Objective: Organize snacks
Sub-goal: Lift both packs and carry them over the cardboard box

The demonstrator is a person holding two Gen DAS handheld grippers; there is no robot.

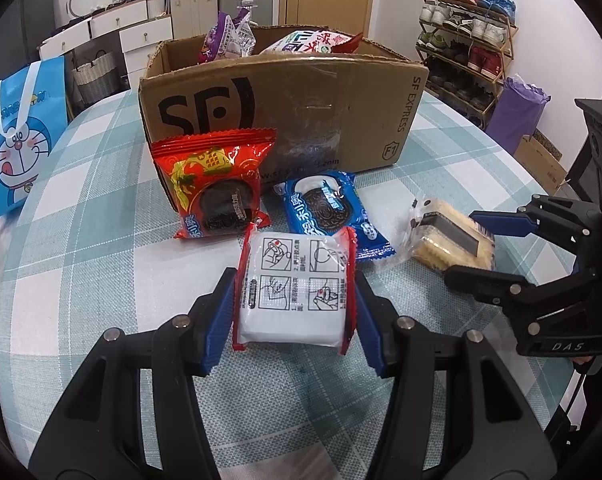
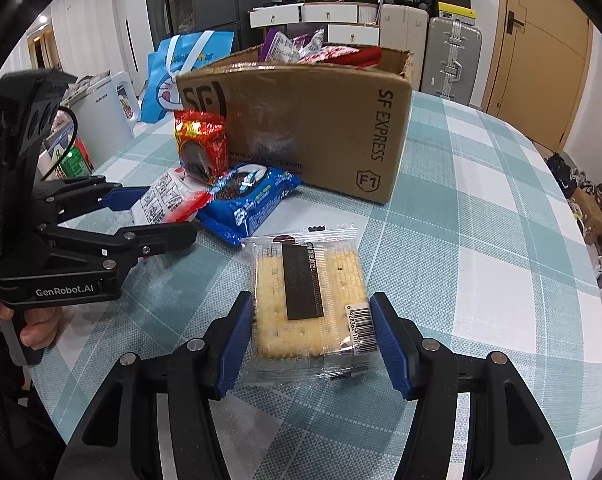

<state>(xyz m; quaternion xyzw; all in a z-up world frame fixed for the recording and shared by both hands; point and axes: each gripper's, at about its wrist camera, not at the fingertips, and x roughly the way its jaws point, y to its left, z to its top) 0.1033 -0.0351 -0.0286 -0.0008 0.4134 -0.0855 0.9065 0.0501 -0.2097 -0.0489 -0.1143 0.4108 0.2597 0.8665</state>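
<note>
The left gripper (image 1: 295, 308) has its jaws pinching a white pack (image 1: 295, 292) with red edges; the blue pads press on both long sides of the pack. The pack shows printed drawings on its upper face, and its near end sits between the fingers.

The right gripper (image 2: 311, 340) stands around a cracker pack (image 2: 307, 300) in clear wrap. The left pad touches the wrap. The right pad is at the barcode edge, so the jaws seem closed on the pack, though the wrap makes the contact hard to judge. The pack lies flat on the bench (image 2: 481, 240), which carries a checked green and white cloth.

Behind the white pack, a red cookie pack (image 1: 215, 184) leans against a cardboard box (image 1: 301, 108). Just beside it, a blue cookie pack (image 1: 333, 216) lies flat on the cloth, close to the front wall of the box. The box is open at the top, and some snack bags (image 1: 229, 38) stick out over its rim.

A blue cartoon bag (image 1: 17, 136) stands at the far left edge of the bench. In the right wrist view, a hand (image 2: 37, 328) holds the handle of the left gripper.
</note>
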